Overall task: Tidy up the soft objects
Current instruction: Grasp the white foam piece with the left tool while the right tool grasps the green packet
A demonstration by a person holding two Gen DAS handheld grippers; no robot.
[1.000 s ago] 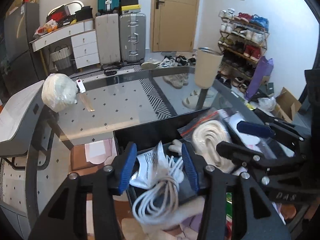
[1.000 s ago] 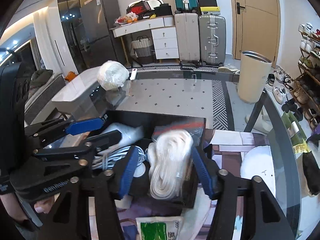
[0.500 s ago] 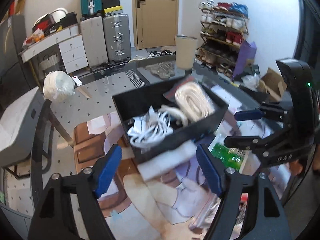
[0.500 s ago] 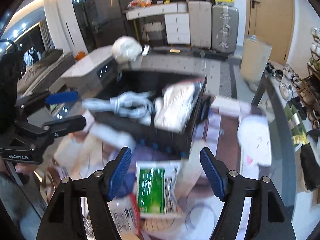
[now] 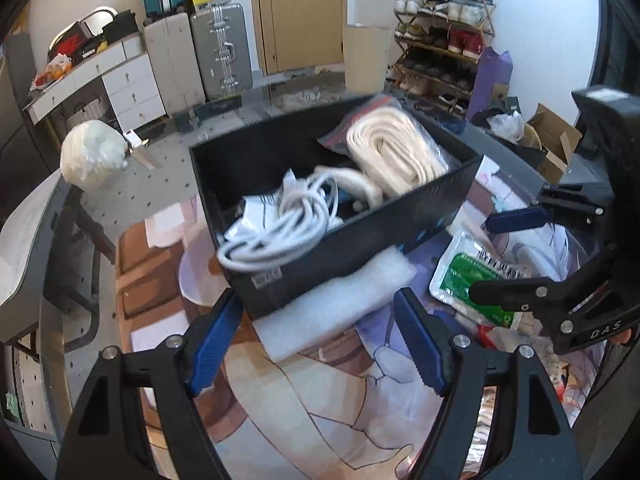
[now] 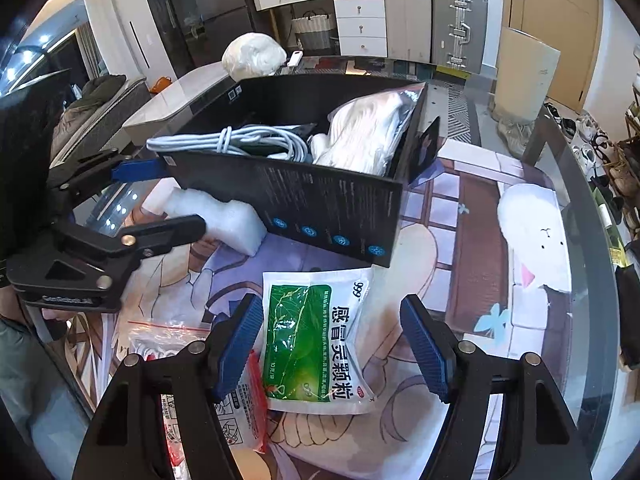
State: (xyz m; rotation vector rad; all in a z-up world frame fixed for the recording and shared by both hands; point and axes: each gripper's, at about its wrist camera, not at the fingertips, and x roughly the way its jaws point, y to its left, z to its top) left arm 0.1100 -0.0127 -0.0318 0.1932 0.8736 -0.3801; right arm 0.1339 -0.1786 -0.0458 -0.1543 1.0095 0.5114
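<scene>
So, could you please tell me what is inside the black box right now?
The black box holds a coiled white cable and a bagged bundle of cream rope. Whatever lies beneath them on the box floor is covered.

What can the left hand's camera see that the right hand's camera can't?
Only the left wrist view shows the wooden shoe rack and the cardboard carton. Only the right wrist view shows the red-edged zip bag and the white rabbit picture. Both show the black cardboard box, white foam block and green medicine sachet.

Red-sealed bag (image 6: 168, 344) partly hidden behind right hand-held gripper (image 6: 332, 346)
</scene>
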